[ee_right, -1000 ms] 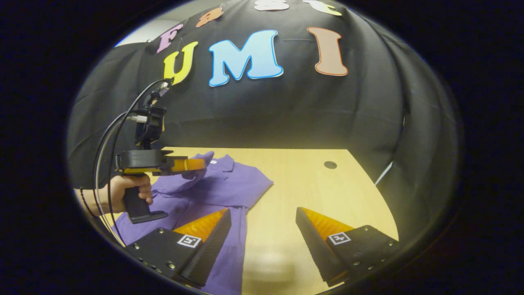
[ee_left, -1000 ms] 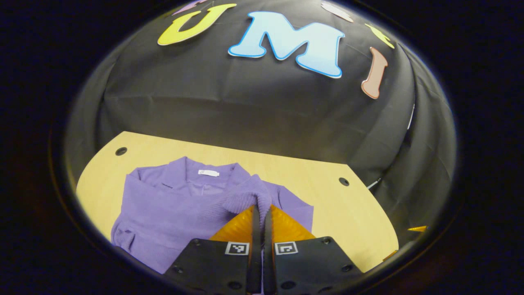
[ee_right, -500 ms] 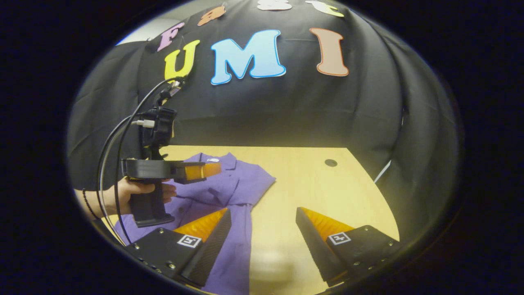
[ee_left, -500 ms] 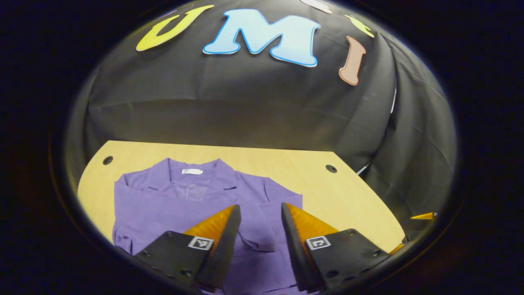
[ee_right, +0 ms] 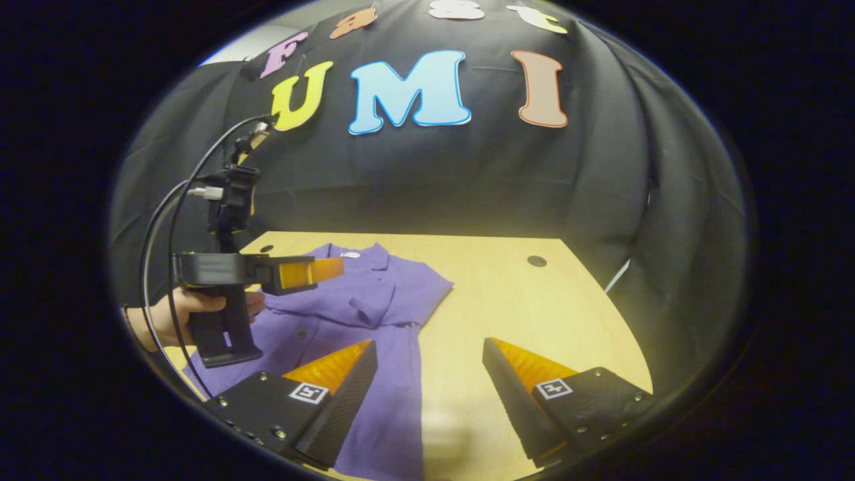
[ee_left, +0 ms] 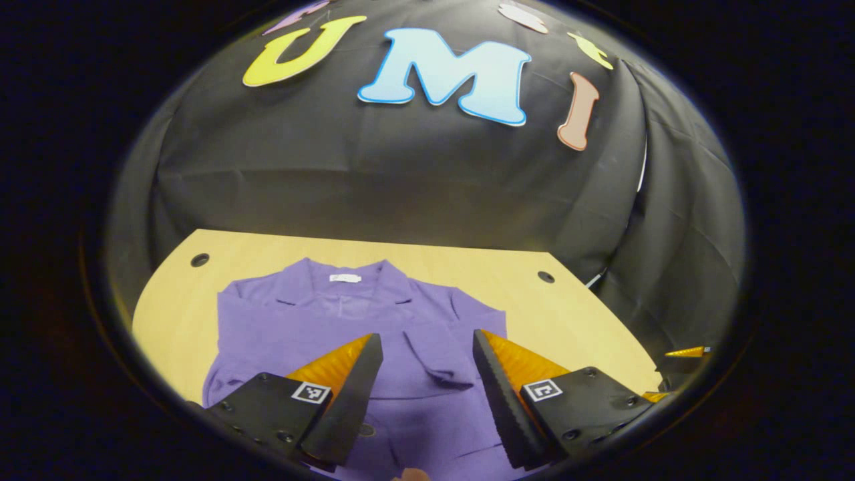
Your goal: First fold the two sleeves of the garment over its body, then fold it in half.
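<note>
A purple collared garment [ee_left: 314,327] lies flat on the wooden table [ee_left: 574,321], collar toward the far wall. One sleeve [ee_left: 434,364] is folded across its chest, cuff near the middle. My left gripper [ee_left: 424,341] hovers open just above the garment's body with nothing between its fingers. In the right gripper view the left gripper [ee_right: 314,270] hangs over the garment [ee_right: 374,300], held by a hand [ee_right: 167,314]. The garment's other shoulder and sleeve [ee_right: 427,290] lie spread out on the table. My right gripper [ee_right: 429,347] stands open at the garment's right edge, holding nothing.
Bare tabletop [ee_right: 534,314] stretches to the right of the garment. Round holes [ee_left: 198,259] [ee_left: 546,276] sit near the table's far corners. Black cables [ee_right: 167,220] run from the left gripper's handle. The black cloth wall closes off the back and right.
My left gripper let go of the sleeve cuff, which now lies on the garment's chest, and opened wide while drawing back slightly. The right gripper has stayed put.
</note>
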`<state>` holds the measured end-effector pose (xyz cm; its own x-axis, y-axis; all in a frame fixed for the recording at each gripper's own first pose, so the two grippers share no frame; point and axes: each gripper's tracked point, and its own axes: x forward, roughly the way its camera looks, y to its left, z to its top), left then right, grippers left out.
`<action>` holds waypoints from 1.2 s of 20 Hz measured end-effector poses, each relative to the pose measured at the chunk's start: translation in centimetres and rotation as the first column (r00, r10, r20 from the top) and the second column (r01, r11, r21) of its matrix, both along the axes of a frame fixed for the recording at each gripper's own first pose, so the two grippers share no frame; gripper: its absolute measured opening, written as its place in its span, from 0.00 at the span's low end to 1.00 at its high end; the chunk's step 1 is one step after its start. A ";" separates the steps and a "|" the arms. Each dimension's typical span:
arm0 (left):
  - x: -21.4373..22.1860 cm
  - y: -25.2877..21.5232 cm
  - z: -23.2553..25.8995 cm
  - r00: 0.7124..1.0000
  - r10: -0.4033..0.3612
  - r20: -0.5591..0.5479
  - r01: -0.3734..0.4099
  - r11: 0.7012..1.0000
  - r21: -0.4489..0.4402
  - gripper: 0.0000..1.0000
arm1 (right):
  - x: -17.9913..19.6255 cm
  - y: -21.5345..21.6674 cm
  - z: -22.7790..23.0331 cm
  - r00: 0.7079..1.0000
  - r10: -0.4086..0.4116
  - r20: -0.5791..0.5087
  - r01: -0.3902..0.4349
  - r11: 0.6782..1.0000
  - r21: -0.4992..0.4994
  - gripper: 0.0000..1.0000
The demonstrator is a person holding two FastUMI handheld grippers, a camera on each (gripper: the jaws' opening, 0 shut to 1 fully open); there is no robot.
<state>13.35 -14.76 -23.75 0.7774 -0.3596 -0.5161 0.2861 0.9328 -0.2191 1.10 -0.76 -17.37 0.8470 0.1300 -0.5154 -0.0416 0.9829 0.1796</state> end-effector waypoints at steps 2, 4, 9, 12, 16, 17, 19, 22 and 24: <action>-1.7 1.8 0.1 1.000 -0.004 -0.002 0.004 1.000 0.013 0.89 | -0.9 0.8 -0.5 1.000 -0.009 -0.016 0.009 1.000 -0.009 0.96; -3.4 3.9 0.2 1.000 0.002 0.000 -0.002 0.999 0.033 0.89 | -1.9 1.6 -1.1 0.999 -0.012 -0.038 0.011 1.000 -0.016 0.96; -8.2 9.5 -0.5 1.000 0.012 -0.011 -0.011 0.997 0.080 0.89 | -4.4 3.8 -2.7 0.997 -0.021 -0.077 0.019 0.999 -0.033 0.96; -11.3 12.9 -1.3 0.999 0.027 -0.035 -0.024 0.995 0.100 0.90 | -5.7 5.3 -3.6 0.995 -0.031 -0.099 0.026 0.999 -0.044 0.96; -15.5 17.4 -2.7 0.996 0.051 -0.071 -0.042 0.992 0.120 0.90 | -7.3 7.3 -5.1 0.990 -0.052 -0.134 0.048 0.998 -0.029 0.96; -16.5 18.5 -3.0 0.995 0.059 -0.080 -0.048 0.991 0.124 0.90 | -7.6 7.6 -5.4 0.989 -0.058 -0.139 0.055 0.998 -0.025 0.93; -18.2 20.4 -3.4 0.993 0.075 -0.095 -0.063 0.990 0.128 0.89 | -8.2 8.0 -6.1 0.986 -0.066 -0.152 0.062 0.998 -0.033 0.96; -20.7 23.1 -4.8 0.987 0.097 -0.125 -0.077 0.986 0.150 0.90 | -8.8 8.3 -7.0 0.982 -0.071 -0.178 0.064 0.997 -0.046 0.96; -22.3 24.6 -5.7 0.984 0.104 -0.147 -0.081 0.984 0.161 0.89 | -9.2 8.2 -7.6 0.977 -0.077 -0.198 0.067 0.996 -0.057 0.96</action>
